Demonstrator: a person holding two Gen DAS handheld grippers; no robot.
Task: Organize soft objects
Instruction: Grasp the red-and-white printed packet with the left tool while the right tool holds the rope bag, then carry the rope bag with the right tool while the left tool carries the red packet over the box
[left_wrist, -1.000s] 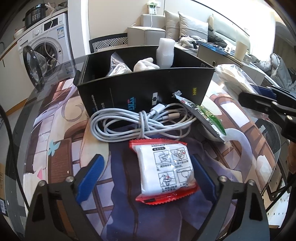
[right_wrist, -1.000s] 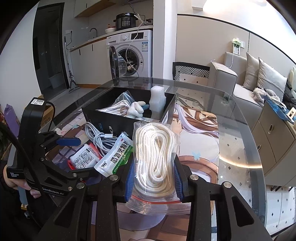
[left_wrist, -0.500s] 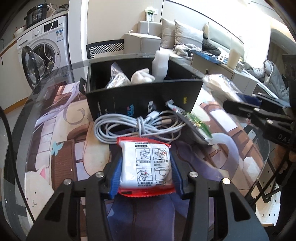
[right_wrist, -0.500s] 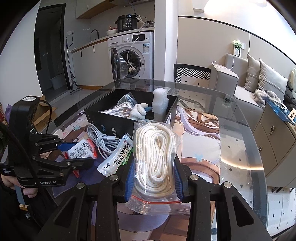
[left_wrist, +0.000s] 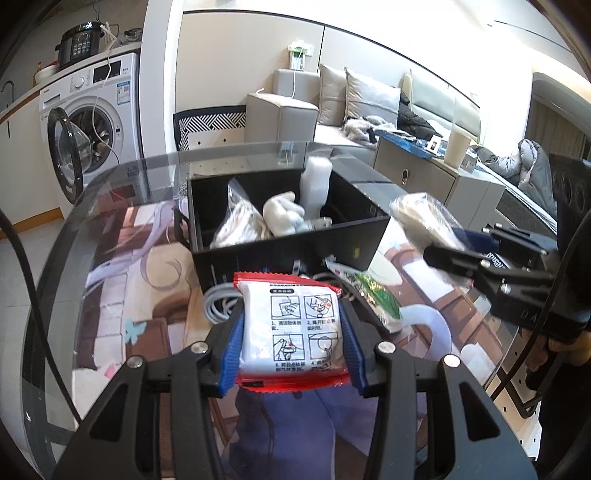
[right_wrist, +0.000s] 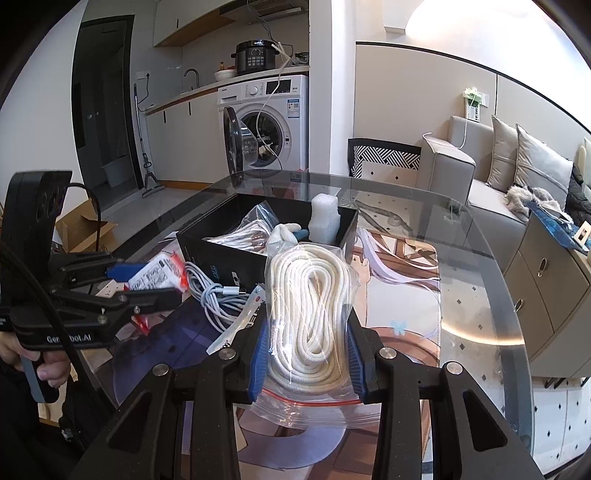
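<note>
Left wrist view, lower centre: the left hand-held gripper (left_wrist: 291, 347) is clamped on a red-edged white sachet (left_wrist: 293, 325) printed with instruction panels; its blue pads (left_wrist: 232, 354) press both sides and the sachet is raised clear of the counter (left_wrist: 122, 288). Directly beyond the sachet, partly hidden by it, lies a coiled grey cable (left_wrist: 218, 306), and to its right a green-and-white sachet (left_wrist: 373, 299). Behind these stands the black box (left_wrist: 280, 247), its near wall between the held sachet and the interior. Inside are a bagged cord (left_wrist: 240, 225), a white plush toy (left_wrist: 284, 214) and an upright roll of bubble wrap (left_wrist: 314, 184). At the right edge, the right hand-held gripper (left_wrist: 461, 258) projects across in front of the box's right corner.

Right wrist view, lower centre: the right hand-held gripper (right_wrist: 306, 354) is clamped on a clear zip bag of coiled white rope (right_wrist: 310, 306), held above the counter and covering part of the box's near right corner. The left hand-held gripper (right_wrist: 122, 280) sits at middle left with its sachet. A washing machine (right_wrist: 269, 125) with its door open stands upper centre; a grey sofa (right_wrist: 491, 177) fills the right.
</note>
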